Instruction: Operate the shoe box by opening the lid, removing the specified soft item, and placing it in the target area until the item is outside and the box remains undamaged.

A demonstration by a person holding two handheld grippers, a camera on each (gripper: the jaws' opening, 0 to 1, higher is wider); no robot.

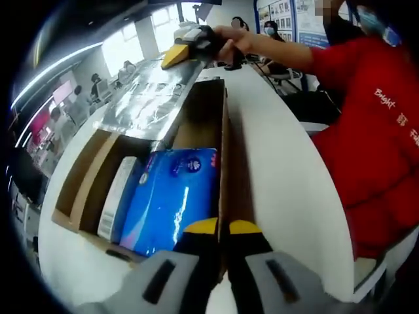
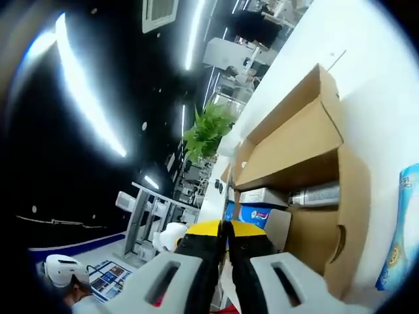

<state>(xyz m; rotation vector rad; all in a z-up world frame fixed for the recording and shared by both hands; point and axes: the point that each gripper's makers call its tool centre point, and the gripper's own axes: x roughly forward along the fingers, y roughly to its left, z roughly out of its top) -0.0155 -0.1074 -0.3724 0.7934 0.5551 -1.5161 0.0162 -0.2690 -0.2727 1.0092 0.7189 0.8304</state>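
Right tongs (image 1: 186,46) clamped on lid (image 1: 147,98), holding shoe box (image 1: 85,196) open; left tongs (image 1: 222,229) clenched on box wall. Keep lid up, release left, pinch blue soft pack (image 1: 173,196).

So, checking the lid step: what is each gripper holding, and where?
Left gripper: box, side wall's rim. Right gripper: lid, free edge.

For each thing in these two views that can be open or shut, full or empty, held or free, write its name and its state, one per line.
shoe box: open, still holding items
box lid: raised, gripped at its far edge by the right gripper
blue soft pack: inside the box, not gripped
left gripper: shut on the box's side wall
right gripper: shut on the lid
white table: carries the box
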